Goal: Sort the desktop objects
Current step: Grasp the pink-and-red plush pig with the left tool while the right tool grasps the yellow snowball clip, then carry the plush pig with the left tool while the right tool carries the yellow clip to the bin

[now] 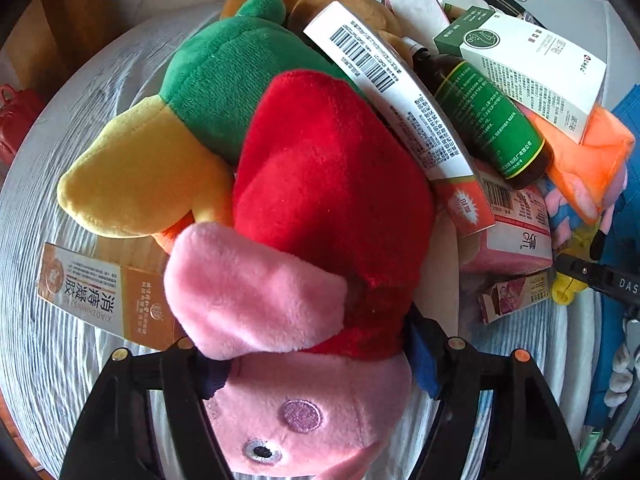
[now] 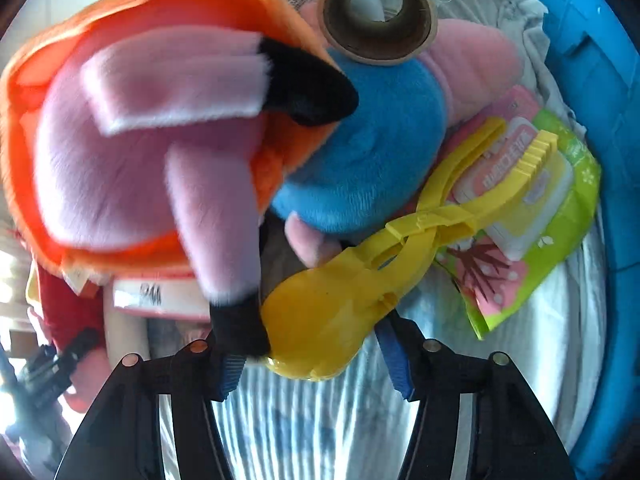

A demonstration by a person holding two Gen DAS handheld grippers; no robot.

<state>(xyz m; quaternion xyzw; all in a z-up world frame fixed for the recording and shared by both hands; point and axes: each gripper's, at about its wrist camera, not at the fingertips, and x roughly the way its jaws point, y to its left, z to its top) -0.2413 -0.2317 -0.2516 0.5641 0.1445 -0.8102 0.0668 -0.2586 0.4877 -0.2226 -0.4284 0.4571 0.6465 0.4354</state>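
Note:
A pink pig plush in a red dress (image 1: 320,200) lies on top of the pile, its head between the fingers of my left gripper (image 1: 320,372). The blue pads press into the head on both sides. In the right wrist view, the round scoop end of yellow plastic tongs (image 2: 332,312) sits between the fingers of my right gripper (image 2: 312,368). The right pad touches the scoop. The left pad is against the black foot of a pink and orange plush (image 2: 140,140), which is blurred and fills the upper left. A blue and pink plush (image 2: 368,160) lies behind the tongs.
Around the pig lie a green and yellow plush (image 1: 224,92), a white barcode box (image 1: 384,92), a brown bottle (image 1: 488,120), a white and green box (image 1: 536,72) and an orange box (image 1: 92,292). A tape core (image 2: 378,20), a green packet (image 2: 560,220) and a blue bin (image 2: 592,120) are at the right.

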